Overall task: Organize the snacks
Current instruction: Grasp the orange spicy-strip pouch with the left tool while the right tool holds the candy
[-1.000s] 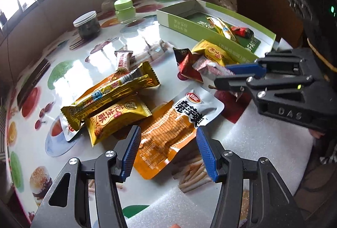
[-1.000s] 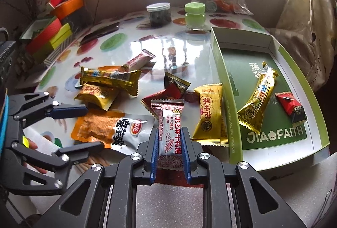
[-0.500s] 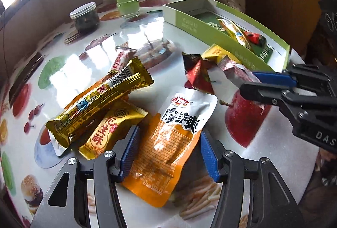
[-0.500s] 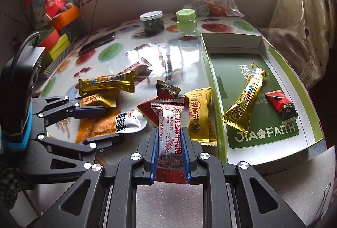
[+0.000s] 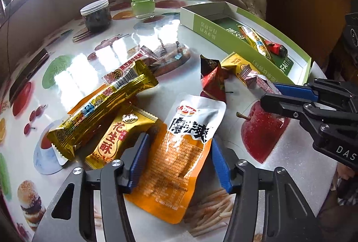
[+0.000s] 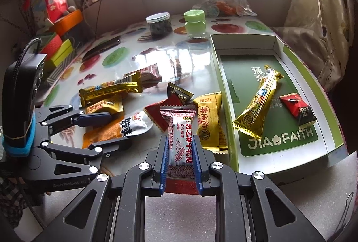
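While the left gripper [image 5: 177, 161] straddles the orange pouch [image 5: 176, 159] lying on the surface [image 5: 73, 67], jaws unclenched (just been narrowing), the right gripper [image 6: 179, 153] clamps a pink-and-white candy [image 6: 179, 141] beside the green tray [image 6: 288, 148].

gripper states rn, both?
Left gripper: open, jaws just closing around the orange pouch.
Right gripper: shut on the pink-and-white candy.
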The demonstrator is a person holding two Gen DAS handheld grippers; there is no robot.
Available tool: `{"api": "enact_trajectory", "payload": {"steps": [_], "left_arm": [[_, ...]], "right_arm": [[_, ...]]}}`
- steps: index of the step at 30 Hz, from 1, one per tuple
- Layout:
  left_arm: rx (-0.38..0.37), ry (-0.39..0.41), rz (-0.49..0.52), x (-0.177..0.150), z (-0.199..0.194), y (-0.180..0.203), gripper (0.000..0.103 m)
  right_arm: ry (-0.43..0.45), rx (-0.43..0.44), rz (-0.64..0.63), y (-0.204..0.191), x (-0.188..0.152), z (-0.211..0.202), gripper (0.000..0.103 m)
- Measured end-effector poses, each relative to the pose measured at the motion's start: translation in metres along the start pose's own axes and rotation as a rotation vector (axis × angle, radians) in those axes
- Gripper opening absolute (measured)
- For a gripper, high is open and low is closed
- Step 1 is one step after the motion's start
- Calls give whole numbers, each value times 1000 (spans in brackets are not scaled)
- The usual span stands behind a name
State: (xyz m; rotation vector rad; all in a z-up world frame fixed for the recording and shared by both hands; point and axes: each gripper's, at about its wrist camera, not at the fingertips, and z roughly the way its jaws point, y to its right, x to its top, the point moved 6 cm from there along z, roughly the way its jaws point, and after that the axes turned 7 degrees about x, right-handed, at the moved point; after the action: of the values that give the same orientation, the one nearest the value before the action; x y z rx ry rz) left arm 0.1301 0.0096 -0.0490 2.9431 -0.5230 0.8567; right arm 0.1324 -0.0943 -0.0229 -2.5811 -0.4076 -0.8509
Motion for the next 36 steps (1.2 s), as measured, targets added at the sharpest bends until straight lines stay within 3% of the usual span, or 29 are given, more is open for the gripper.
{"api": "enact_trajectory", "payload": {"steps": [14, 15, 26, 30, 36], "left_arm": [[-24, 14, -76, 0, -5, -3, 45], [-32, 13, -77, -1, -6, -3, 34], [-11, 9, -77, -5, -10, 2, 33], [-9, 35, -86, -3, -17, 2, 23], [-12, 30, -94, -4, -14, 3, 23]], "right_arm": [[6, 0, 3, 0, 0, -3, 19], [7, 1, 2, 0, 0, -4, 19], [17, 6, -3, -3, 1, -8, 19], [24, 6, -4, -3, 1, -12, 19], [27, 9, -5, -5, 0, -14, 19]]}}
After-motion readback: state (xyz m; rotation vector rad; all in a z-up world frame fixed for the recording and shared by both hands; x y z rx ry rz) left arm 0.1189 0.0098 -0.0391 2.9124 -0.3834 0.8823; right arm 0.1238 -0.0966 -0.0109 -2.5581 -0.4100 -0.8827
